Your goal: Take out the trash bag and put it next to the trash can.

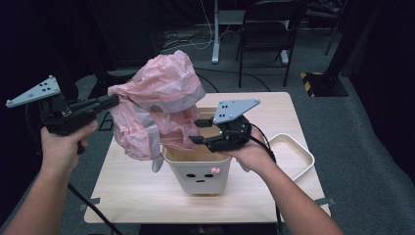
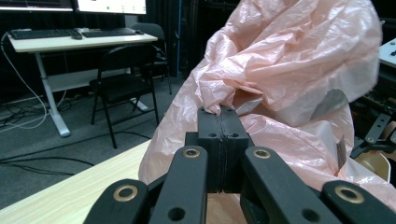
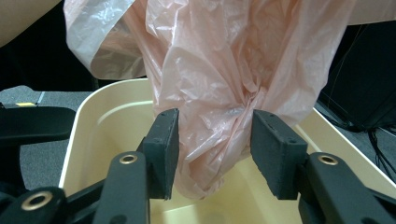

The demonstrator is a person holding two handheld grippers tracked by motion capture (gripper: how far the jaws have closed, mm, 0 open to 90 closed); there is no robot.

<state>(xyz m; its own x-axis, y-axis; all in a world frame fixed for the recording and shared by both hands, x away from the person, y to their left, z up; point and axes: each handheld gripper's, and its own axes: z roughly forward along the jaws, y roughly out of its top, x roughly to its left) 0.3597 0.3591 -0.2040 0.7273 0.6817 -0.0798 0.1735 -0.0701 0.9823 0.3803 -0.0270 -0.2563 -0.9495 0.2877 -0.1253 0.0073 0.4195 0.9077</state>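
Pink plastic bag [image 1: 156,105] hangs mid-frame, its bottom dipping into the cream bin [image 1: 198,171] on the counter [image 1: 132,191]. Left gripper [image 1: 115,100], at the left, has its jaws pinched tight on a fold. Right gripper [image 1: 198,131] jaws sit apart around the bag's bunched lower end.

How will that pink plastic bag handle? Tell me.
Likely floppy: the pink plastic bag sags in crumpled folds from the shut left gripper. Probably light, as it billows above the cream bin. Possibly slippery: its film looks glossy.
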